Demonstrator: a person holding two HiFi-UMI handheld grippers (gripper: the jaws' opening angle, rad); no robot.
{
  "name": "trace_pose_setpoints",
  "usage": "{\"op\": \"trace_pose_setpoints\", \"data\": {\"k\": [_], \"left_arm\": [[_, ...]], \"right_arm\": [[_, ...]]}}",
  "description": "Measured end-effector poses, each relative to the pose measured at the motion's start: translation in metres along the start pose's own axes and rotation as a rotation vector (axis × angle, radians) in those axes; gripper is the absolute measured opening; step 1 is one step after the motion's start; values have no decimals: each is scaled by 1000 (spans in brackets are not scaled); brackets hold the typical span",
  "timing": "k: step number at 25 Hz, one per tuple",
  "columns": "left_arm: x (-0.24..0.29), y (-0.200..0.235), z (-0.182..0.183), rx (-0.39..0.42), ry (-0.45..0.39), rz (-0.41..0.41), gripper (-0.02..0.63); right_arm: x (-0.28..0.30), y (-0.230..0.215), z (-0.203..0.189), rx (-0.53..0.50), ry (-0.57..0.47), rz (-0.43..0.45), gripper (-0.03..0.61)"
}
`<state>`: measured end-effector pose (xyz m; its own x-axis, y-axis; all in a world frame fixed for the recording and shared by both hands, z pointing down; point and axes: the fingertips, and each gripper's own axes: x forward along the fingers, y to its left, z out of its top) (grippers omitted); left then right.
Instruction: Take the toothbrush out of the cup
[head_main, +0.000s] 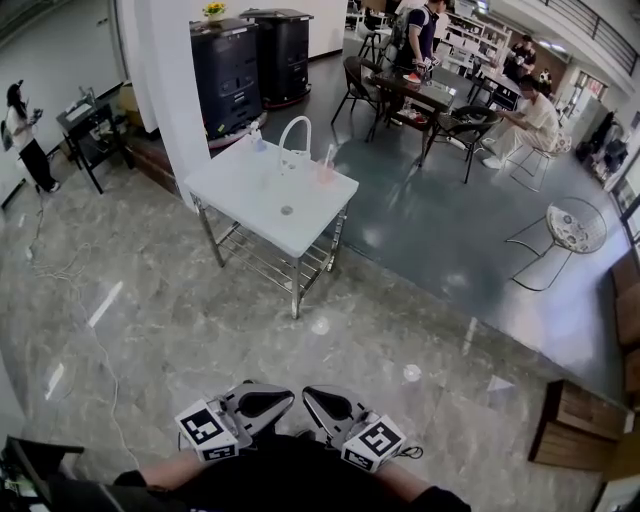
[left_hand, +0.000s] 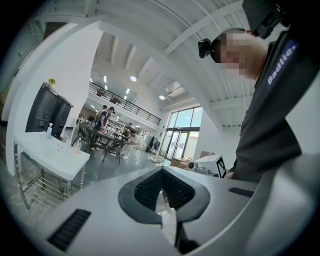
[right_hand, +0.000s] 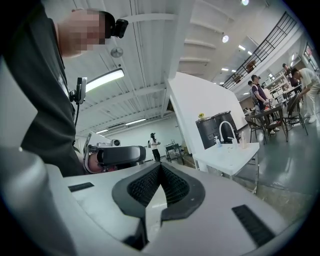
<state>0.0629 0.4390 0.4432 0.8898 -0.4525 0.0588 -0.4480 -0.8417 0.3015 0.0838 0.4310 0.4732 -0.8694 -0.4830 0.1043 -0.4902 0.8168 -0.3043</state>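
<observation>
Cup: the pink cup (head_main: 326, 176) stands on the white sink table (head_main: 240, 185), beside the faucet (head_main: 294, 135).
Toothbrush: the toothbrush (head_main: 329, 154) stands in the cup, faint.
Left gripper (left_hand: 161, 172): jaws together, empty.
Right gripper (right_hand: 160, 167): jaws together, empty.
Head view alone: both grippers at the person's body, well apart from the table.
Left gripper view alone: glass doors (left_hand: 182, 142).

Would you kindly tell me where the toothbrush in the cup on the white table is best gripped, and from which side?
Probably the toothbrush by its upper part, which alone stands clear above the cup rim. Come from above, on the side away from the faucet, which arches beside the cup. It looks near upright, so a straight lift should free it.
</observation>
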Motion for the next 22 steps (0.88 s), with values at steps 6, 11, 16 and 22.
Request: {"op": "trace_pose_setpoints", "data": {"k": [6,11,16,22], "left_arm": [[14,21,10,51,2,-49,-2],[20,67,26,47,-5,-61,-2],[25,124,45,62,-1,-81,-2],[27,184,71,97,-24,-128,-2]], "right_arm": [[10,-25,6,-10,5,-34,11],[33,-55,19,-2,-9,-84,11],[78,-87,35,4,-11,-104,11],[131,-120,48,-4,-14,-113,11]]}}
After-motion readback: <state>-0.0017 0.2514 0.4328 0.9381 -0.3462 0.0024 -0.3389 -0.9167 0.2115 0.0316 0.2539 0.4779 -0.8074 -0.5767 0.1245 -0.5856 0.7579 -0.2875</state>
